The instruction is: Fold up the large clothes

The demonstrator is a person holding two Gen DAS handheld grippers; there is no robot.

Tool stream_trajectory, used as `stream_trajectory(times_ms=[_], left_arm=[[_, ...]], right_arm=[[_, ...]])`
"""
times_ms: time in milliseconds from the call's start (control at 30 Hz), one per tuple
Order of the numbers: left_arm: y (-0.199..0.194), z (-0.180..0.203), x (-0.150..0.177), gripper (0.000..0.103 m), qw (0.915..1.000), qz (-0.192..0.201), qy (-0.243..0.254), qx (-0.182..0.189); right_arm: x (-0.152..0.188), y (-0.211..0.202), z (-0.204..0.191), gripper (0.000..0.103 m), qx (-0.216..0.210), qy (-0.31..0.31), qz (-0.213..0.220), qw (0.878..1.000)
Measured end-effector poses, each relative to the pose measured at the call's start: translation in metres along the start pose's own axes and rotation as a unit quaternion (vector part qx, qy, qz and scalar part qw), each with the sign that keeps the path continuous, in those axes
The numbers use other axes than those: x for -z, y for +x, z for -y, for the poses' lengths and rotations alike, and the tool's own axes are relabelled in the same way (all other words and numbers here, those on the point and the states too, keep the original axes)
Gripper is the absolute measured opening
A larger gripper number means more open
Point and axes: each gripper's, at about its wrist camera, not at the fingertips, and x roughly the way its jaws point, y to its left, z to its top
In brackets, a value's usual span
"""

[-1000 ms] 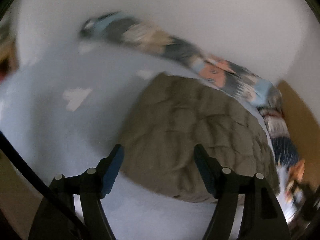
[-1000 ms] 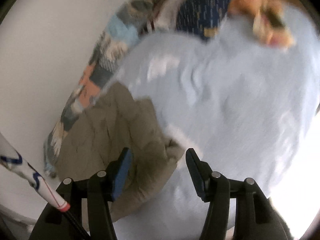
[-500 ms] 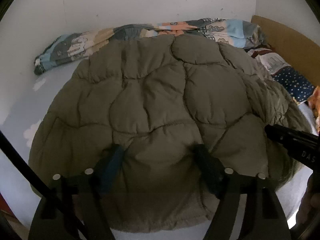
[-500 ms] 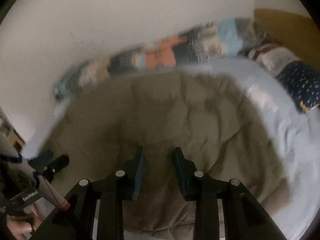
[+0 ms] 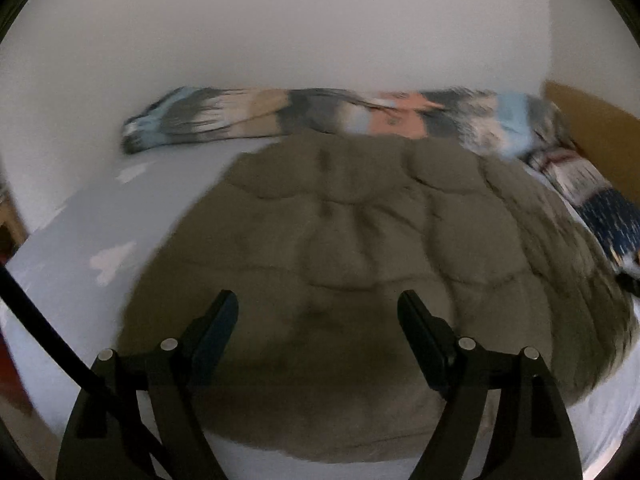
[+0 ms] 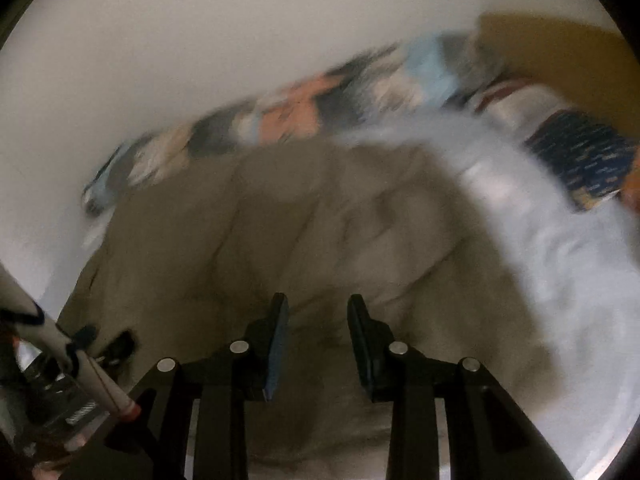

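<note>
An olive-brown quilted puffer jacket (image 5: 360,248) lies spread on a bed with a pale blue sheet (image 5: 100,220). My left gripper (image 5: 318,300) is open, its fingers wide apart over the jacket's near part with nothing pinched. In the right wrist view, which is blurred, the jacket (image 6: 280,232) fills the middle. My right gripper (image 6: 318,300) has its jaws drawn narrow near the jacket's front edge, and puffy fabric sits between the pads. The left gripper (image 6: 106,342) shows at the lower left of that view.
A rolled patterned blanket (image 5: 320,114) lies along the white wall behind the jacket. A brown headboard (image 5: 592,120) and a dark blue spotted pillow (image 5: 612,216) are at the right. A black cable (image 5: 36,320) crosses the lower left. Bare sheet (image 6: 540,240) lies right of the jacket.
The right gripper's jaws have narrowed, and its view has swung from the bare sheet onto the jacket. The left gripper's fingers stand a little wider, and the jacket lies more spread out before it.
</note>
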Motion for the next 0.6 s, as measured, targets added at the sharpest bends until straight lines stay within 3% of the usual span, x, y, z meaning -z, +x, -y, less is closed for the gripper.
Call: stream_trajectory(times_ms=[67,167,267,367,433,533,600], left_arm=[[0.012,-0.015,0.002,0.081,0.9987,-0.035,-0.023,-0.03],[0.039,-0.021,0.009,0.083,0.9935,-0.103,-0.032,-0.037],[0.032,-0.017,0.009,0.083,0.9946,-0.092,-0.016,-0.046],[0.013,-0.018,0.01,0.083,0.9965,-0.07,-0.022,-0.039],[-0.004,-0.02,0.011,0.083,0.9976,-0.055,-0.027,-0.032],[-0.013,-0.015,0.013,0.083,0.9981,-0.051,-0.022,-0.026],[-0.013,-0.009,0.018,0.083,0.9979,-0.061,-0.008,-0.022]], right_arm=[[0.003,-0.003,0.022,0.034,0.023,0.041,-0.012,0.999],[0.015,0.01,0.046,0.034,0.026,0.099,-0.068,0.992],[0.023,0.028,0.052,0.034,0.008,0.123,-0.114,0.986],[0.023,0.021,0.043,0.034,0.022,0.109,-0.1,0.989],[0.02,0.0,0.03,0.034,0.026,0.087,-0.059,0.994],[0.023,-0.023,0.003,0.034,0.008,0.033,-0.017,0.999],[0.031,-0.026,-0.017,0.034,-0.021,0.006,-0.024,0.999]])
